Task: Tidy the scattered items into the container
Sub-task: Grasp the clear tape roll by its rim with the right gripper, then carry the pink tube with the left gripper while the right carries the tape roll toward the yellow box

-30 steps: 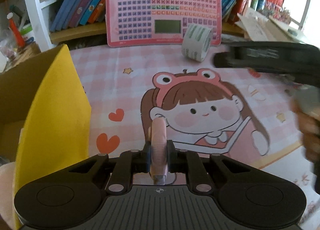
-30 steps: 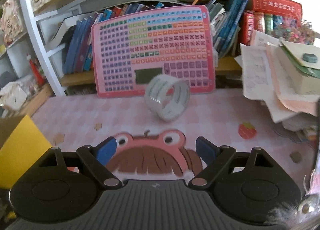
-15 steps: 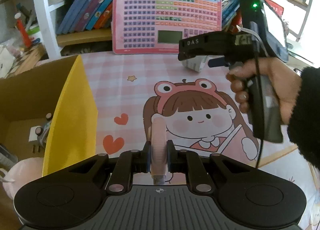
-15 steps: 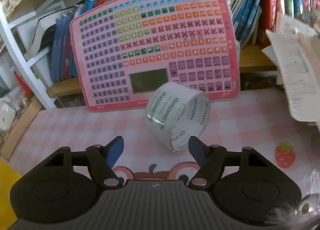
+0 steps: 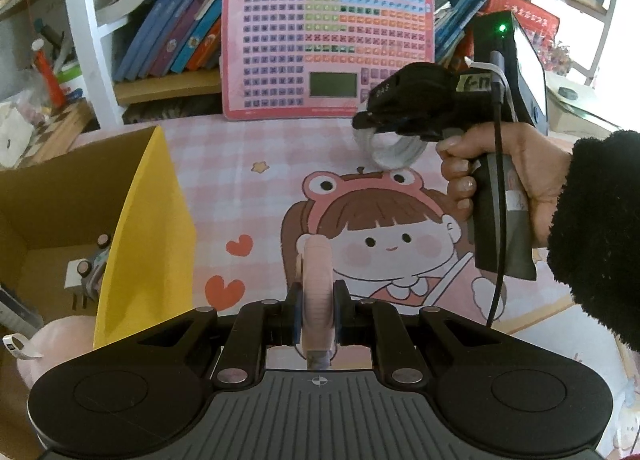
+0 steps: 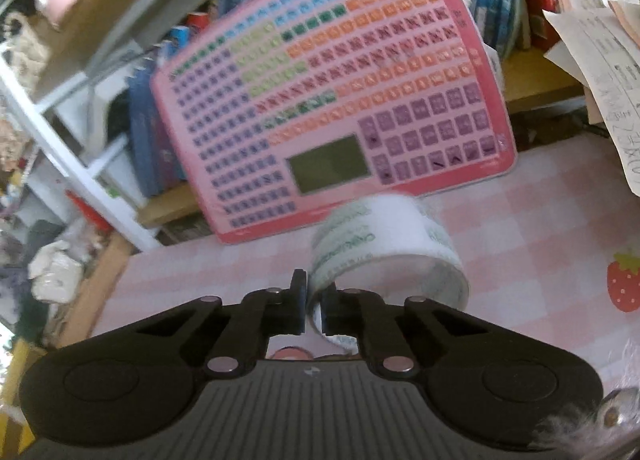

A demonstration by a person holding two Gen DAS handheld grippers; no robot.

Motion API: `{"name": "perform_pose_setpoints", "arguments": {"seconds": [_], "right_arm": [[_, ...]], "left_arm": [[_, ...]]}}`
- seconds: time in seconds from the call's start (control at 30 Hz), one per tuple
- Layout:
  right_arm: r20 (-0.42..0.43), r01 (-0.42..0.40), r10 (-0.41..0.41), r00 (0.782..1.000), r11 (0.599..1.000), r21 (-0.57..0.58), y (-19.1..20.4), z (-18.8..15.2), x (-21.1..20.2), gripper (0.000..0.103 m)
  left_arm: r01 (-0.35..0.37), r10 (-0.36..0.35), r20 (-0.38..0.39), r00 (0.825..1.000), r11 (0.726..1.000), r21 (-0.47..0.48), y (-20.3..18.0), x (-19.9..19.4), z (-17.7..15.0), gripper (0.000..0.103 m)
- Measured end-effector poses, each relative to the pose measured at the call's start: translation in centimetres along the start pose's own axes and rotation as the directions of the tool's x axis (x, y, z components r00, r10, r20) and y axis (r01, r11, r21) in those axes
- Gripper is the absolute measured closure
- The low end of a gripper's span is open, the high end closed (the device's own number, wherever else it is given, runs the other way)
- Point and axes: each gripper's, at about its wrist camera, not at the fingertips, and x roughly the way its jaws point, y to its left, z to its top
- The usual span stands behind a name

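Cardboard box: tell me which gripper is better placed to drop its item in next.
Left. The left gripper, shut on the pink roll, sits right beside the cardboard box. The right gripper pinches the clear tape roll farther away, near the pink keyboard toy.

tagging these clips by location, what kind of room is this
Probably a child's study desk at home. A shelf of children's books stands behind it, a pink learning keyboard toy leans against the shelf, and a cartoon girl desk mat covers the pink checked surface.
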Motion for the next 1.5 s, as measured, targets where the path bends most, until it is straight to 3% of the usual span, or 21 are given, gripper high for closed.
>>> {"name": "perform_pose_setpoints", "arguments": {"seconds": [0.3, 0.6, 0.83, 1.33, 1.5], "right_arm": [[0.05, -0.116, 0.118, 0.992, 0.992, -0.043, 1.8, -0.8, -4.4, 0.097], [0.048, -0.138, 0.142, 0.989, 0.987, -0.079, 3.0, -3.0, -9.5, 0.097], [0.033, -0.132, 0.136, 0.99, 0.987, -0.093, 2.7, -4.9, -12.5, 0.097], [0.011, -0.03, 0.031, 0.999, 0.996, -0.089, 2.2, -9.6, -17.3, 0.097], [0.048, 0.018, -0.015, 0.999, 0.998, -0.064, 2.7, -11.8, -20.0, 0.097]], "left_arm": [[0.029, -0.03, 0.034, 0.999, 0.999, 0.019, -0.8, -2.3, -0.1, 0.089], [0.053, -0.054, 0.076, 0.996, 0.998, 0.013, -1.2, -5.1, -0.9, 0.089], [0.073, -0.072, 0.086, 0.994, 0.997, -0.002, -1.7, -6.4, -1.3, 0.089], [0.148, -0.148, 0.079, 0.986, 0.989, 0.005, -2.1, -8.2, -3.5, 0.089], [0.185, -0.186, 0.085, 0.979, 0.983, 0.013, -1.7, -9.3, -4.6, 0.089]]}}
